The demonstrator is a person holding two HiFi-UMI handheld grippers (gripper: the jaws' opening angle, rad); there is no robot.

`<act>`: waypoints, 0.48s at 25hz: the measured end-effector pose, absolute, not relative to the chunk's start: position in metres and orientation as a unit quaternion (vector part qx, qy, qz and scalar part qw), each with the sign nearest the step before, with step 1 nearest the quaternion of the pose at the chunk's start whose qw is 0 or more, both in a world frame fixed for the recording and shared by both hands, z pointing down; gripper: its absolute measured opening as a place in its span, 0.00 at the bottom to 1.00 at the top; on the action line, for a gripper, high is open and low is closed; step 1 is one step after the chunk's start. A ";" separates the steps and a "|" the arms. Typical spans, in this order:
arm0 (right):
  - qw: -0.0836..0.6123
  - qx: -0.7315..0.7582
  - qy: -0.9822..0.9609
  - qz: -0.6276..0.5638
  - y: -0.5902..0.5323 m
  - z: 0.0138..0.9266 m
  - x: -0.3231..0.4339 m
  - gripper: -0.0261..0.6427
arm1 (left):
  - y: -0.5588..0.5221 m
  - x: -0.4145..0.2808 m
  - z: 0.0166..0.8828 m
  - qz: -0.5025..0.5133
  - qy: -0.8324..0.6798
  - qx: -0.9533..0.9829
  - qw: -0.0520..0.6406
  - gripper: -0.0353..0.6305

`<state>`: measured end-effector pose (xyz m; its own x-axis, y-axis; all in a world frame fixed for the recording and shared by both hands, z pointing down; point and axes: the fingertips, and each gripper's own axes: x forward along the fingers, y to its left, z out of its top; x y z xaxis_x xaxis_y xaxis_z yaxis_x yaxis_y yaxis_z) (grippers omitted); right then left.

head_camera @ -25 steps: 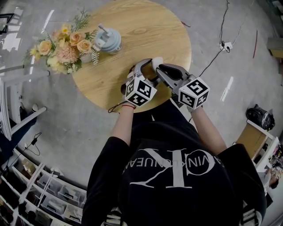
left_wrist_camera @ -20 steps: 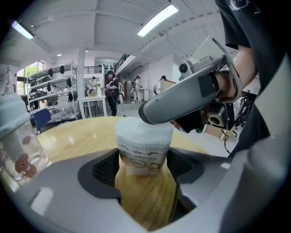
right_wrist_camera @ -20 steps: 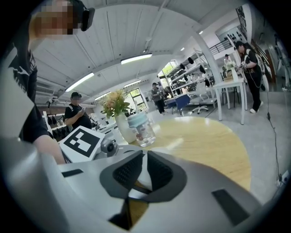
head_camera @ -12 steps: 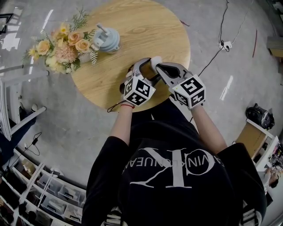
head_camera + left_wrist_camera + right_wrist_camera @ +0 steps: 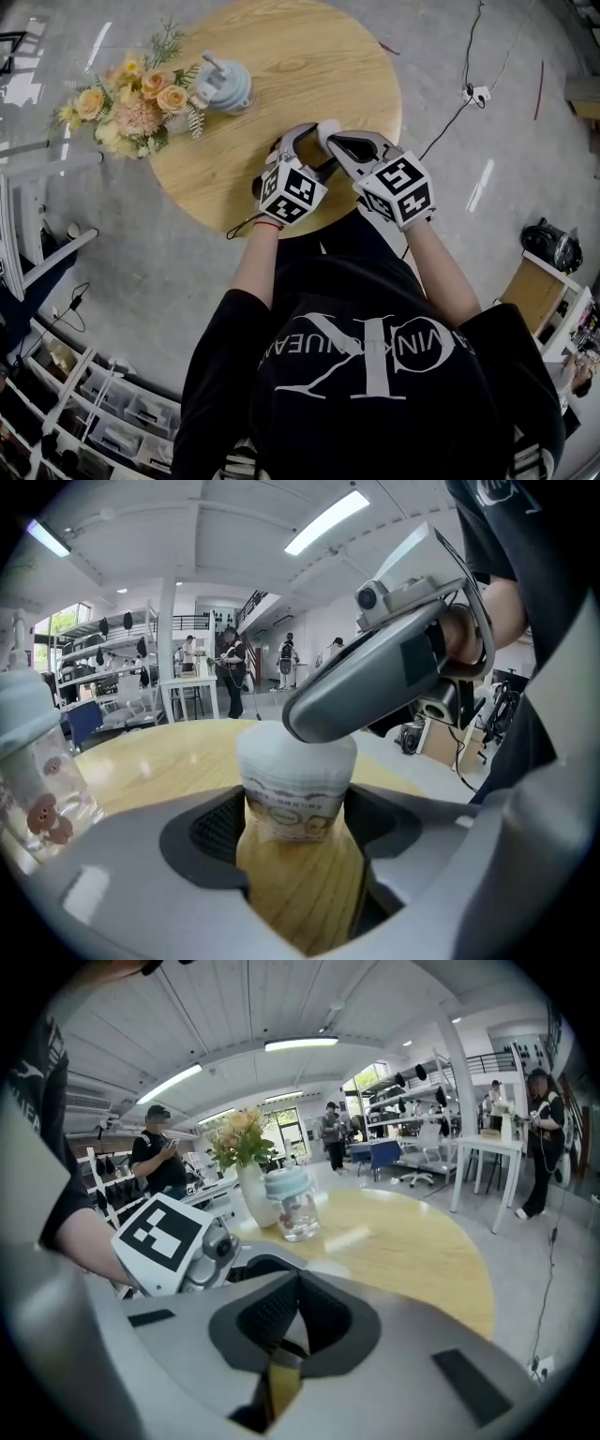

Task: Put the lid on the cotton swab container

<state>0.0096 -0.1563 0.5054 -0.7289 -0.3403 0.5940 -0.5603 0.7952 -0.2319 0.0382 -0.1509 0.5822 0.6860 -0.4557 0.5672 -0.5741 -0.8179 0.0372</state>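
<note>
Satin-smooth pale wood table (image 5: pixel 309 56), clear plastic cotton swab container (image 5: pixel 295 761), paper label (image 5: pixel 292 808), glossy concrete floor (image 5: pixel 141 272)

My left gripper (image 5: pixel 298 803) sits low, its jaws spread wide with both pads against the sides of the cotton swab container (image 5: pixel 295 780) between them. My right gripper (image 5: pixel 296 1288) has its jaws pressed fully together, and its nose angles down just above the front of the left jaws. Both bare forearms (image 5: pixel 258 262) reach forward, with the two claws close side by side.
</note>
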 end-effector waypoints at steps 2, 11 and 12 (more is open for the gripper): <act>0.264 0.253 -0.908 0.203 -0.156 0.505 0.010 0.06 | -0.150 0.038 0.581 0.276 -0.280 0.913 0.109 0.56; 0.231 0.258 -0.906 0.243 -0.159 0.505 0.012 0.06 | -0.143 0.022 0.557 0.254 -0.264 0.925 0.102 0.55; 0.225 0.257 -0.906 0.251 -0.160 0.505 0.012 0.06 | -0.140 0.020 0.554 0.248 -0.262 0.926 0.108 0.52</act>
<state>0.0124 -0.1595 0.5051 -0.7662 -0.3532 0.5368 -0.5789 0.7420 -0.3380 0.0198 -0.1400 0.5538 0.7393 -0.4328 0.5159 -0.5395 -0.8392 0.0690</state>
